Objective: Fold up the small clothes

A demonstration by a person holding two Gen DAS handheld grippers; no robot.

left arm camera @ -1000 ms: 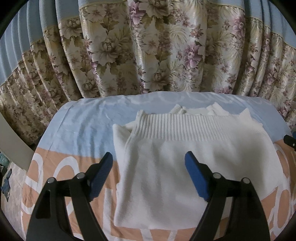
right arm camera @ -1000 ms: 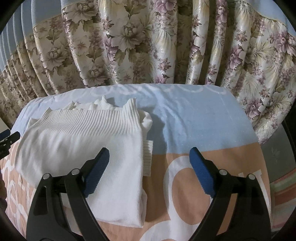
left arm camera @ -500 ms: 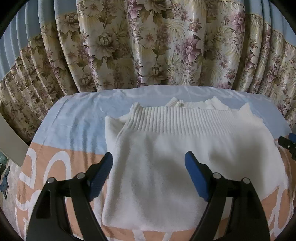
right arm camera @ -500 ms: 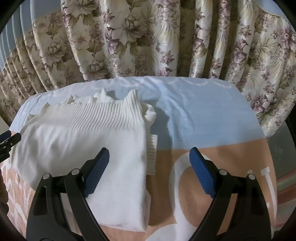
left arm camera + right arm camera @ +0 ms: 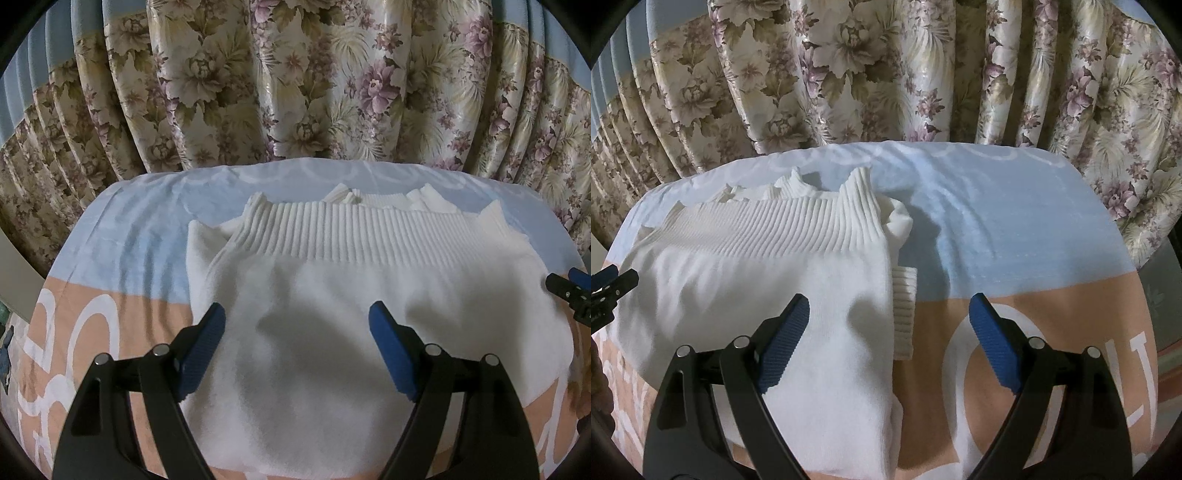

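Observation:
A white knitted sweater [image 5: 332,295] lies folded on the bed, its ribbed hem band [image 5: 369,236] across the far side. My left gripper [image 5: 297,325] hangs open just above the sweater's left half, nothing between its blue pads. In the right wrist view the sweater [image 5: 757,280] fills the left half, with a ribbed cuff [image 5: 903,314] sticking out at its right edge. My right gripper [image 5: 890,317] is open over that right edge and cuff, its left pad above the fabric, its right pad above the sheet.
The bed sheet [image 5: 140,236] is pale blue at the far side and peach with white letters nearer. Floral curtains [image 5: 295,81] hang close behind the bed. The right gripper's tip [image 5: 569,288] shows at the left view's right edge.
Both grippers have sunk a little toward the sweater, which now looks larger and nearer in both views. Jaws stay equally wide.

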